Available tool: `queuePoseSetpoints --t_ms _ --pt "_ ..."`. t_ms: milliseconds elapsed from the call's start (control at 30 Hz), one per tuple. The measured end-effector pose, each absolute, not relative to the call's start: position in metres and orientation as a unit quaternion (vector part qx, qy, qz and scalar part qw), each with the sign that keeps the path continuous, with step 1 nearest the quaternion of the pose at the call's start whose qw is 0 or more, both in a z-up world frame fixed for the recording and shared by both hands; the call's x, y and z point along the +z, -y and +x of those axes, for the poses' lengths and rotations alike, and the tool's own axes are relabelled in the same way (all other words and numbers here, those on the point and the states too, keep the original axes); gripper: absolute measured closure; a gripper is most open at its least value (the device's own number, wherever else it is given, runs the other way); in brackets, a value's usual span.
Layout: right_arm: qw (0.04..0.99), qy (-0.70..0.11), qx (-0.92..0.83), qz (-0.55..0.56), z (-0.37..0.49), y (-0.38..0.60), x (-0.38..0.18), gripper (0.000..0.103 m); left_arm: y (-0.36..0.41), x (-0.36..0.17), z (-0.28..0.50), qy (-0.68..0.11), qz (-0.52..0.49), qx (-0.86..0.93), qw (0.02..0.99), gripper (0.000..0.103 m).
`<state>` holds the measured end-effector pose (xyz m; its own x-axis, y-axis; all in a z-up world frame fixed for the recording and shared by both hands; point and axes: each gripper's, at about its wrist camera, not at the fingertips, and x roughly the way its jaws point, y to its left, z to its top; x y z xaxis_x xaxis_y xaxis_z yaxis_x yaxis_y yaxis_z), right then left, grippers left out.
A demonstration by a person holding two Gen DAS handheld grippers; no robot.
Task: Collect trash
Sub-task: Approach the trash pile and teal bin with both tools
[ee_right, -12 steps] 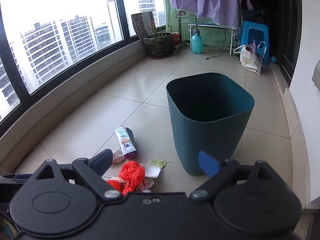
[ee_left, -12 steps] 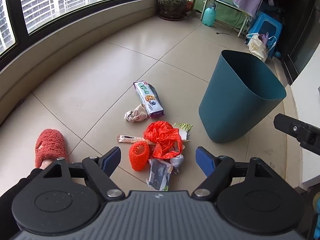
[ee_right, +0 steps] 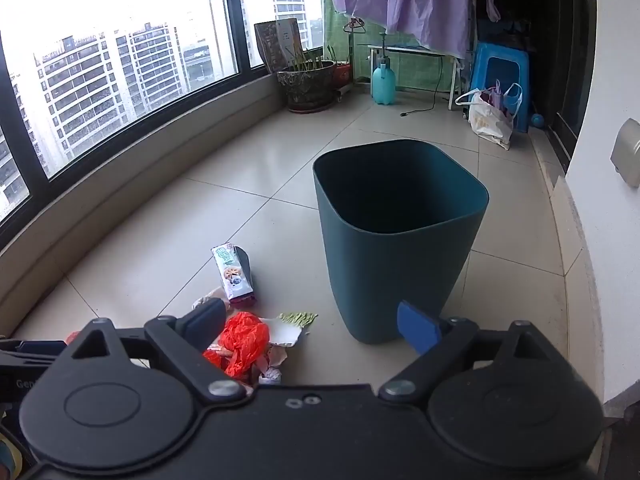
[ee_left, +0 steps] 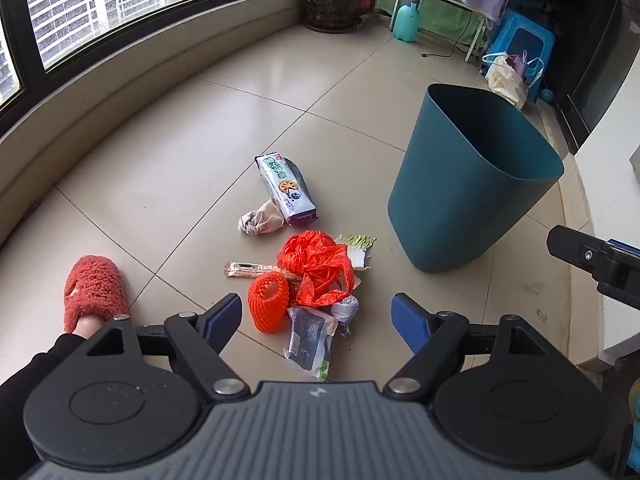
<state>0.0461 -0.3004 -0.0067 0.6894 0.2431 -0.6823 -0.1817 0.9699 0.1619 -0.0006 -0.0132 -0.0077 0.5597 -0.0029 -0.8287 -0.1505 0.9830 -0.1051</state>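
Trash (ee_left: 308, 280) lies heaped on the floor (ee_left: 192, 152) at lower centre of the left wrist view, straight ahead of the left tool (ee_left: 316, 316), whose jaws stand wide and empty. The orange foam net (ee_left: 267, 299) sits nearest. The teal bin (ee_left: 460, 200) stands at centre right. The right tool (ee_right: 310, 326), also wide and empty, faces the bin; its body hides much of the heap.

Bin (ee_right: 396, 264) is dark teal, bag (ee_left: 316, 268) bright orange, and the net (ee_left: 268, 298) orange mesh. Biscuit pack (ee_left: 286, 188) is white with green print and a purple end. Slipper (ee_left: 94, 290) is fuzzy coral. Floor (ee_left: 240, 128) is beige tile, and both claws are black with blue pads (ee_left: 408, 322).
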Motion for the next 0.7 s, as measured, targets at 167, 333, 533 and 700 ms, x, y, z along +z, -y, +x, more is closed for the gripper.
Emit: queuePoseSetpoints --t_ms 167,333,533,700 --pt "0.918 -0.376 0.116 0.039 0.043 0.296 -0.007 0.01 0.013 -0.007 -0.001 -0.467 -0.082 0.042 0.88 0.021" --pt "0.921 -0.37 0.12 0.028 0.034 0.289 -0.009 0.011 0.014 -0.008 0.001 -0.468 -0.081 0.04 0.879 0.021" --pt "0.923 -0.369 0.104 0.032 0.039 0.294 -0.007 0.011 0.018 0.01 0.009 -0.459 -0.078 0.032 0.884 0.021" --pt "0.93 -0.355 0.094 0.028 0.042 0.3 -0.001 0.011 0.019 0.017 0.023 -0.463 -0.09 0.023 0.882 0.021"
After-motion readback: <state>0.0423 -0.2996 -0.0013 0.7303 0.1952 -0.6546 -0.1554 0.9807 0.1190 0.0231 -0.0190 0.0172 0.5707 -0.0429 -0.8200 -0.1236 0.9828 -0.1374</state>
